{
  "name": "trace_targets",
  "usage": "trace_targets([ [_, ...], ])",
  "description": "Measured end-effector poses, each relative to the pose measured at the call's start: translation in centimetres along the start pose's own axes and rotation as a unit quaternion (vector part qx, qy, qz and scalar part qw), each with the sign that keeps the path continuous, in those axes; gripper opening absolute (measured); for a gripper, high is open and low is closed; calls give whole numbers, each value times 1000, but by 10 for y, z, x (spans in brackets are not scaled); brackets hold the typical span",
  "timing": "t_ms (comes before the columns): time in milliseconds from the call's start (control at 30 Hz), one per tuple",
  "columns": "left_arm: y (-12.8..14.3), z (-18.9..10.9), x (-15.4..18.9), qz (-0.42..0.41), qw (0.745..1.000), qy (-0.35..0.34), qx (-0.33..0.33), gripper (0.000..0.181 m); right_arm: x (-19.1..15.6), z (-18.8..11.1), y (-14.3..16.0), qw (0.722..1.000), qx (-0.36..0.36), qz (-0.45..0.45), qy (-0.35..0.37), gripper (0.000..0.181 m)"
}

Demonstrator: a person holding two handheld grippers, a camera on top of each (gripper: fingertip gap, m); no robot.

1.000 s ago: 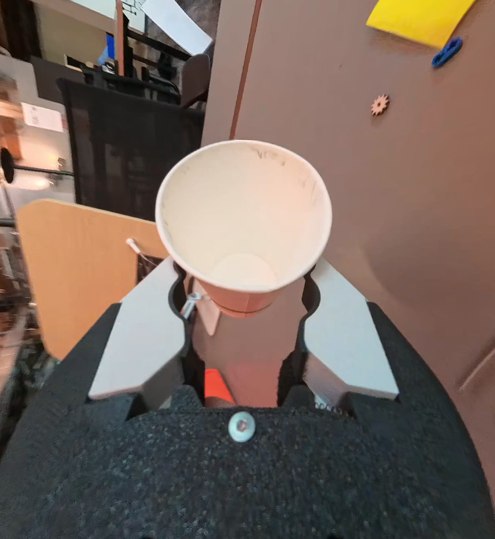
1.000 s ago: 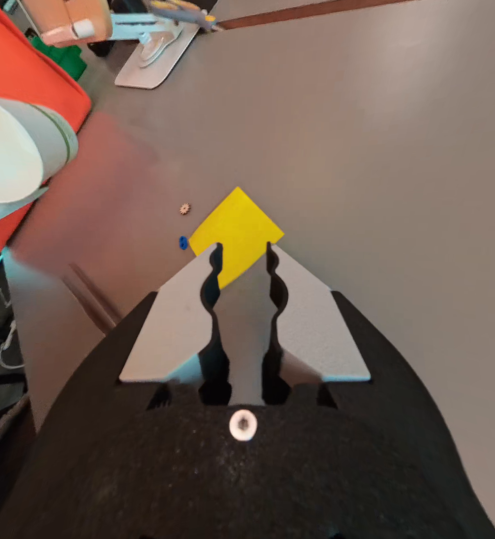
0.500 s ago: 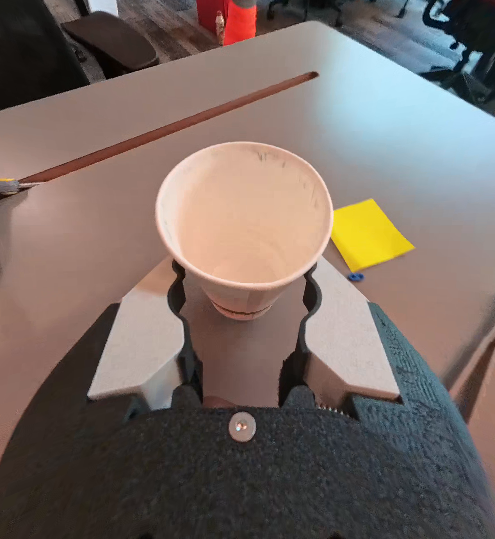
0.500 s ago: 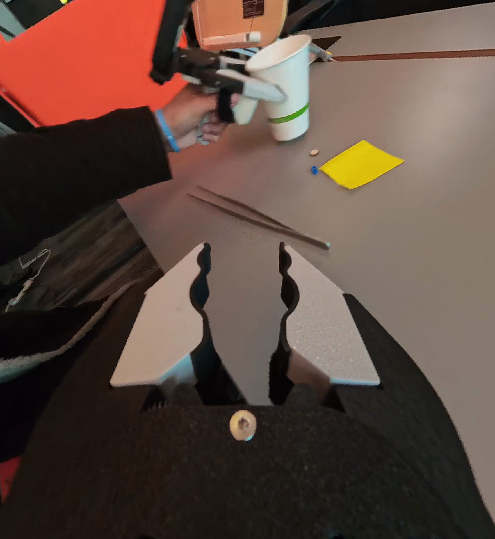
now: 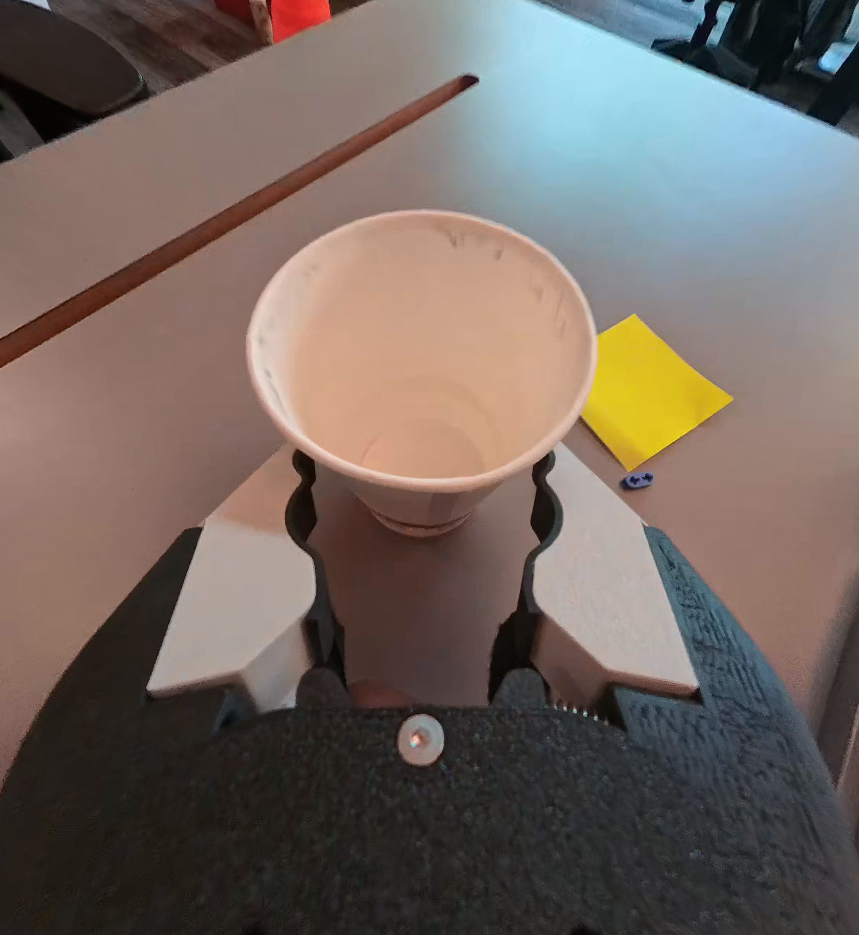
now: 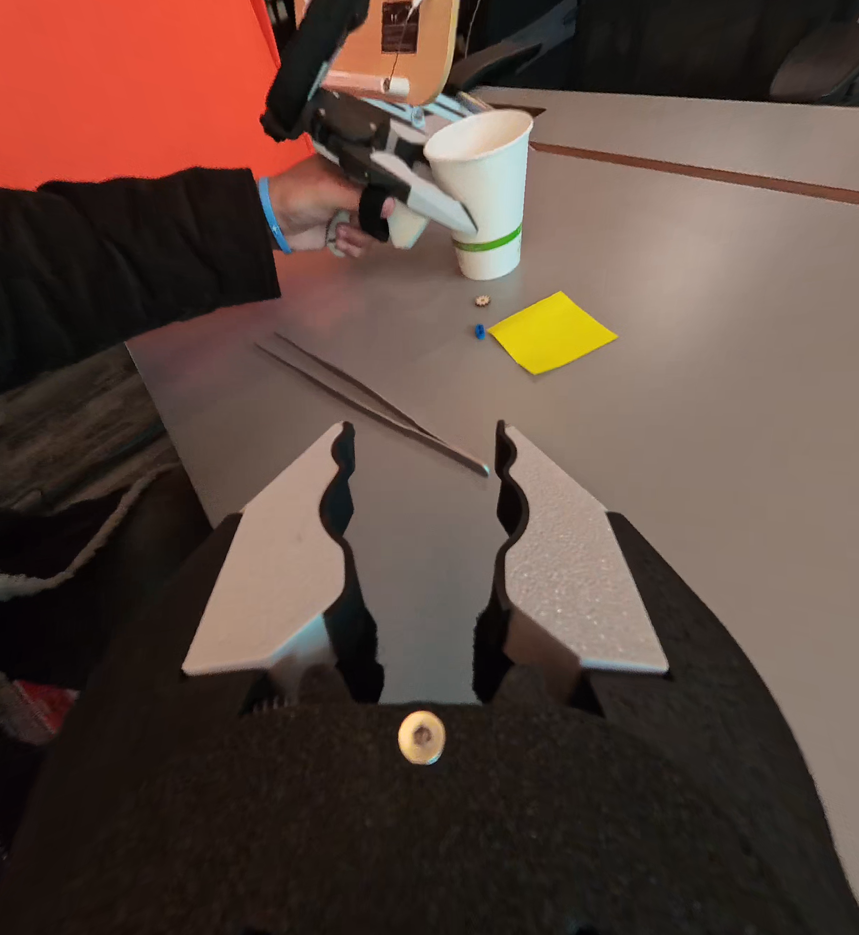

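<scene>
My left gripper (image 5: 422, 455) is shut on a white paper cup (image 5: 419, 364). The cup is empty and upright. In the right wrist view the cup (image 6: 488, 167) has a green band and its base is at the grey table (image 6: 721, 405); one left finger (image 6: 432, 202) lies across its side. My right gripper (image 6: 423, 430) is open and empty, low over the table near its front edge. Metal tweezers (image 6: 381, 405) lie just beyond its fingertips.
A yellow sticky note (image 5: 650, 389) (image 6: 551, 331), a small blue piece (image 5: 637, 480) (image 6: 479, 331) and a small wooden gear (image 6: 481, 301) lie right of the cup. A brown groove (image 5: 214, 227) crosses the table. An orange board (image 6: 113, 86) stands at left. A dark sleeve (image 6: 113, 263) reaches in. My right tips are about 25 centimetres from the small wooden gear (image 6: 481, 301), my left tips only 6 centimetres.
The left gripper has swung the cup upright and brought it down to the table beside the note. The right gripper has pulled back toward the table edge and opened wider.
</scene>
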State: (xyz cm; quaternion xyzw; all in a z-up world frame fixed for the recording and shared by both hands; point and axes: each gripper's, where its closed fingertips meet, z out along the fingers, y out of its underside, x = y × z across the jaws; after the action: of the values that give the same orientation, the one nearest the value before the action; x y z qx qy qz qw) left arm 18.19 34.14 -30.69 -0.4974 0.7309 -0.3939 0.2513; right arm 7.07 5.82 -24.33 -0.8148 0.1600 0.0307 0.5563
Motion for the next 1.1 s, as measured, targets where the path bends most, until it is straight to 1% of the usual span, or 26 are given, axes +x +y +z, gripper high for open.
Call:
trace_targets([
  [67,8,1,2,2,1000,9,-18,92,-1,6,-8,1000,5,8,-11,55],
  [133,16,-8,5,-1,1000,6,-30,96,-3,9,-11,1000,12,2,-15,55],
  [167,20,-18,7,-1,999,0,-32,96,-3,10,-11,1000,13,-2,-18,55],
  [233,25,-49,14,-19,1000,-12,-11,95,-5,10,-12,999,20,-9,-26,56],
  [300,34,-85,33,-46,999,-5,9,92,-1,8,-11,999,29,-24,-26,57],
  [333,42,-101,48,-54,999,4,6,86,1,8,-10,999,27,-31,-29,58],
  [400,49,-127,74,-64,998,-7,17,85,6,8,-13,998,21,-44,-33,59],
  [467,42,-141,99,-53,997,-6,65,85,9,7,-18,998,27,-50,-35,58],
  [500,37,-143,103,-60,995,-17,77,85,9,7,-17,998,28,-50,-37,58],
  [533,36,-141,98,-80,993,-43,72,85,8,6,-14,998,25,-46,-39,57],
  [600,33,-127,81,-100,990,-77,59,86,2,3,-13,998,26,-42,-47,56],
  [633,33,-115,71,-97,990,-86,48,86,0,2,-14,997,29,-44,-48,56],
  [733,27,-66,46,-75,993,-86,13,103,-4,0,-17,997,36,-50,-47,55],
  [833,8,-23,17,-61,994,-96,6,109,-7,6,-17,997,29,-50,-57,55],
  [900,-9,-2,5,-66,994,-82,25,108,-6,10,-13,997,19,-52,-57,55],
  [933,-13,7,2,-63,995,-73,24,101,-7,10,-13,997,17,-53,-58,55],
  [967,-18,15,1,-60,996,-58,26,90,-7,10,-14,997,20,-54,-57,55],
  [1033,-34,30,7,-60,997,-27,49,89,-5,9,-15,997,25,-56,-56,53],
  [1100,-52,43,12,-41,997,-20,67,88,0,8,-14,997,23,-51,-52,52],
])
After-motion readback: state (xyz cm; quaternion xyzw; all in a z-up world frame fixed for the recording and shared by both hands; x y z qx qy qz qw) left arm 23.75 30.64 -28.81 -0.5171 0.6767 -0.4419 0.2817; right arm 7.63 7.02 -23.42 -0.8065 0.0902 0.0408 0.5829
